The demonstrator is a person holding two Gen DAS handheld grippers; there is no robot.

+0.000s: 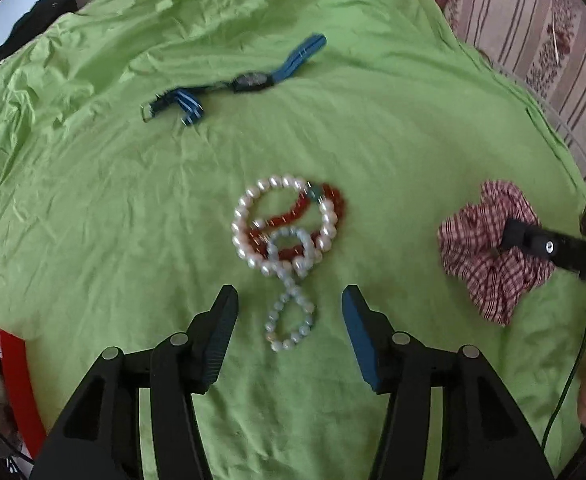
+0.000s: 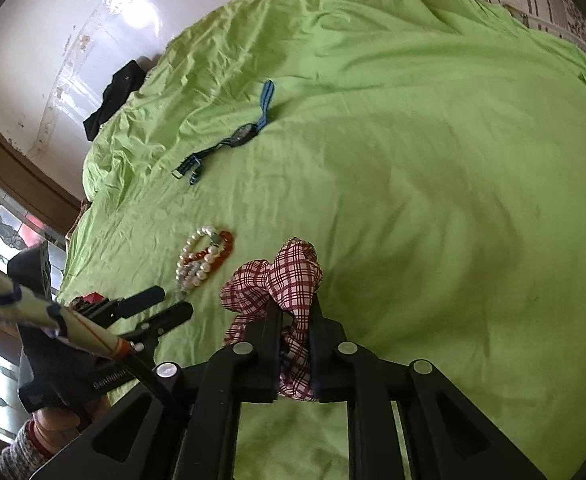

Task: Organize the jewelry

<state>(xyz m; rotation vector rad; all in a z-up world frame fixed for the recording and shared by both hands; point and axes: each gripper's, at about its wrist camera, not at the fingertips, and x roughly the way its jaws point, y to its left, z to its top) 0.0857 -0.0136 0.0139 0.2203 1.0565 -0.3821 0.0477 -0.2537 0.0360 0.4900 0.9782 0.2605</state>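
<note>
Watch (image 1: 235, 80) lies beyond bracelets (image 1: 289, 232); scrunchie (image 1: 489, 248) right.

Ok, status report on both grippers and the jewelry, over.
Left gripper open around pale bead bracelet. Right gripper shut on checked scrunchie. Watch apart on green sheet. Nothing blocking.

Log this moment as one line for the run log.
left gripper: open, over pale bead bracelet | right gripper: shut on checked scrunchie | watch: untouched on green sheet
</note>
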